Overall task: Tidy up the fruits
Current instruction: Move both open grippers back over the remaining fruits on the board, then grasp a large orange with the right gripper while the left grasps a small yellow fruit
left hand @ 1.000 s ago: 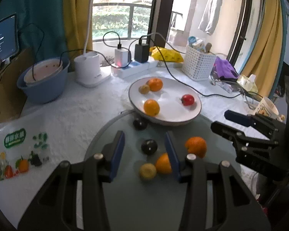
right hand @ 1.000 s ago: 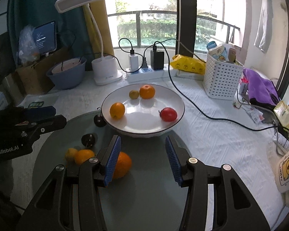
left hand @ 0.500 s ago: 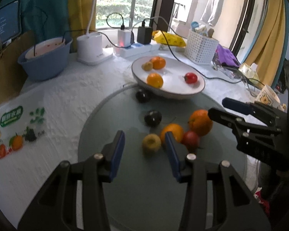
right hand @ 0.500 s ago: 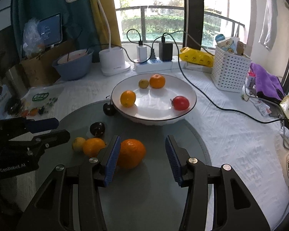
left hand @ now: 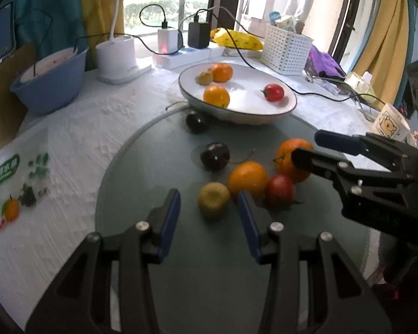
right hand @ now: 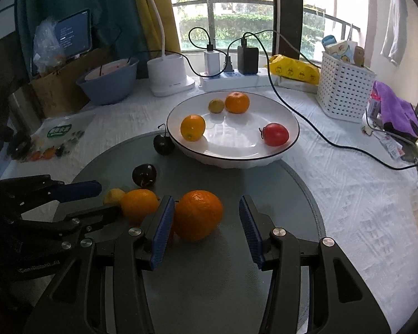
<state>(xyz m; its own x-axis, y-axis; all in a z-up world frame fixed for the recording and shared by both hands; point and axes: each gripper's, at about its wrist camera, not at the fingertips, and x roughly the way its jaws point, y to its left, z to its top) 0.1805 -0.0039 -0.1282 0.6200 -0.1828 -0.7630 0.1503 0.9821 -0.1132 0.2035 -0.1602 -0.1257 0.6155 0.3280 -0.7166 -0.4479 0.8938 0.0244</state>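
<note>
A round grey-green glass mat (right hand: 278,189) looks smooth and faintly glossy on a rough, crinkled white cloth (right hand: 356,183). The white ceramic bowl (right hand: 289,142) shines; the white lattice basket (right hand: 345,94) is matt plastic.

Landmark: I take the wide white round plate (right hand: 288,142).
On plate: I see two small oranges (right hand: 192,127), one small yellow-green fruit (right hand: 216,106), one red tomato (right hand: 276,134).
Loose, nearer me than plate: big orange (right hand: 198,215), smaller orange (left hand: 247,178), red fruit (left hand: 280,191), yellowish fruit (left hand: 214,199), two dark plums (left hand: 214,156).

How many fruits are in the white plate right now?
4: an orange at its left, a red tomato at its right, a second orange and a small yellow fruit at the back.
</note>
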